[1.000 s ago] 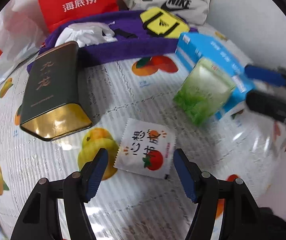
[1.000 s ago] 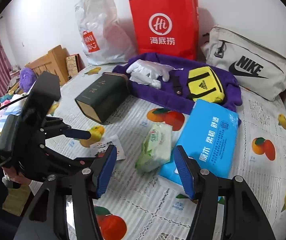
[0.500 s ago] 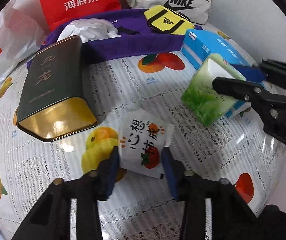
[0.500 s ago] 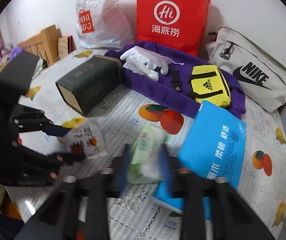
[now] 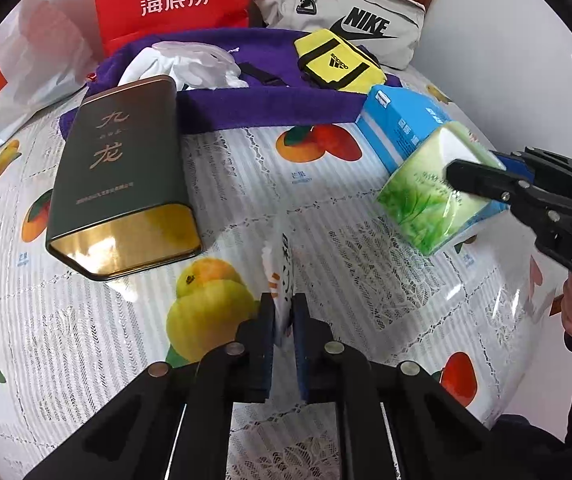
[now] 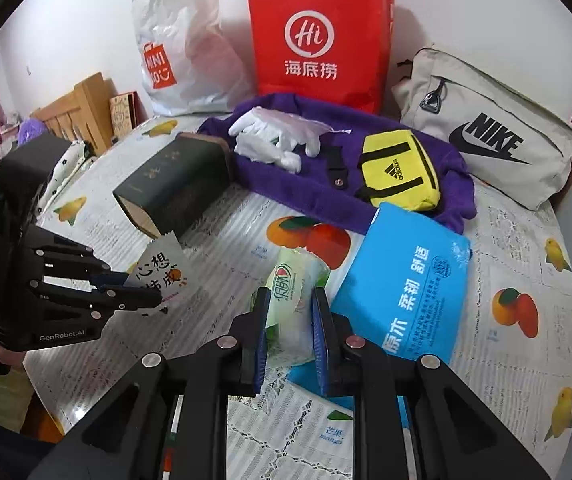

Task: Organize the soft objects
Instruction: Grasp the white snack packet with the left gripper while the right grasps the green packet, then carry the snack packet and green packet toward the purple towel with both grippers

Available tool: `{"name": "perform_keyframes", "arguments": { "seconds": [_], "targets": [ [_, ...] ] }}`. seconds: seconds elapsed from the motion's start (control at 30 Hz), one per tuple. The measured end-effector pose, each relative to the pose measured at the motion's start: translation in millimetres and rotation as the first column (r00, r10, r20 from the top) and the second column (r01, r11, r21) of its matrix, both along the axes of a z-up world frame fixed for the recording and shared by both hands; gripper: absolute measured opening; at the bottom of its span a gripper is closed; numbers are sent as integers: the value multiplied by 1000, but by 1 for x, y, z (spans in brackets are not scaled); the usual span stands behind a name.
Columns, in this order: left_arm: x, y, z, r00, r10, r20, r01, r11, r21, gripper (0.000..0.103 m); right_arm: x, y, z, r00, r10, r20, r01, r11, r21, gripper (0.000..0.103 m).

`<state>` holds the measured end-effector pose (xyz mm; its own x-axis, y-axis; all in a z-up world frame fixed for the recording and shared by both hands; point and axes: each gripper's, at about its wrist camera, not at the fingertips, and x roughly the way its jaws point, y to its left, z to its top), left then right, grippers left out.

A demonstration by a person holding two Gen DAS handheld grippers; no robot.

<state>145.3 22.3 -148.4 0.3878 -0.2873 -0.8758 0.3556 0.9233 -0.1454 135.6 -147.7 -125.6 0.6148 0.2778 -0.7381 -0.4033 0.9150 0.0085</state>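
Left gripper [image 5: 283, 322] pinches a small white flat snack sachet [image 6: 163, 270] edge-on above the table [image 5: 85, 340]; right gripper [image 6: 289, 312], jaws closing, squeezes a soft green tissue pack [image 6: 296, 280], likely for sorting.

The red paper bag [image 6: 318, 40] bears "Hi" in a circle above 海底捞. The white plastic bag [image 6: 181, 44] reads "MINISO". The grey pouch [image 6: 490, 136] says "NIKE", the yellow pouch [image 6: 398, 168] "adidas". The dark tin [image 5: 117, 156] shows 九龙. The left gripper's body [image 6: 37, 280] reads "GenRobot.AI"; the white sachet [image 6: 163, 272] shows 心想.
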Motion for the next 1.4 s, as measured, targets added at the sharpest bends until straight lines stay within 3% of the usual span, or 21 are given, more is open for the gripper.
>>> {"name": "perform_keyframes", "arguments": {
  "seconds": [0.27,1.4],
  "targets": [
    [-4,9,13,1000,13,10,-13,999,-51,6,-1,-3,9,1000,-8,26,8,1000,7,20],
    [23,1,78,991,47,122,-41,998,-47,6,25,-13,38,996,9,86,-15,997,73,20]
  ]
}}
